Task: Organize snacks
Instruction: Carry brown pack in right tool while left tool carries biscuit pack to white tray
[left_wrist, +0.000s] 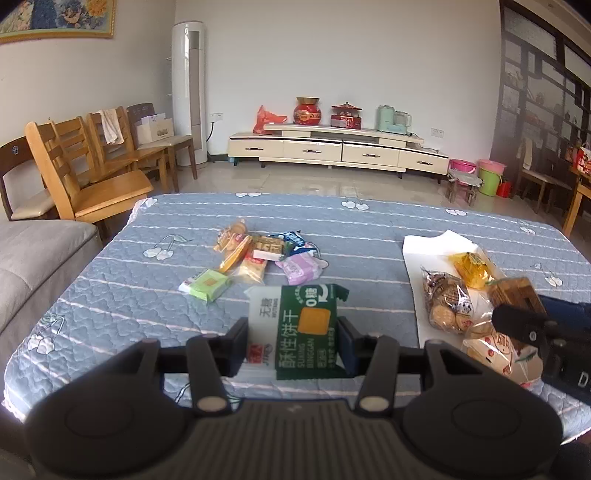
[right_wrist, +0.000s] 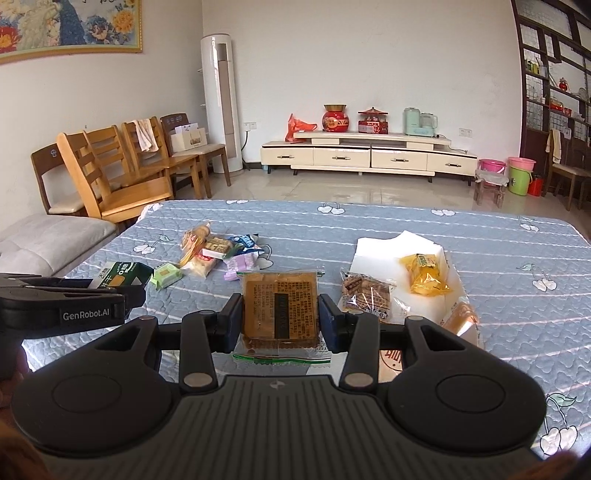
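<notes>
My left gripper (left_wrist: 293, 332) is shut on a green and white biscuit packet (left_wrist: 301, 328) and holds it above the blue quilted table. My right gripper (right_wrist: 280, 314) is shut on a clear-wrapped brown cake (right_wrist: 280, 306), held over the table just left of a white sheet (right_wrist: 376, 247). The sheet bears a yellow snack (right_wrist: 424, 275), a bag of biscuits (right_wrist: 365, 293) and other packets. A pile of loose snacks (left_wrist: 258, 254) lies mid-table, with a light green packet (left_wrist: 207, 284) at its near edge. The left gripper also shows in the right wrist view (right_wrist: 110, 295).
Wooden chairs (left_wrist: 85, 173) stand at the table's far left corner, with a grey sofa (left_wrist: 33, 254) along the left side. A white TV cabinet (left_wrist: 332, 147) and a tall air conditioner (left_wrist: 188, 92) stand at the far wall. Buckets (left_wrist: 487, 177) sit far right.
</notes>
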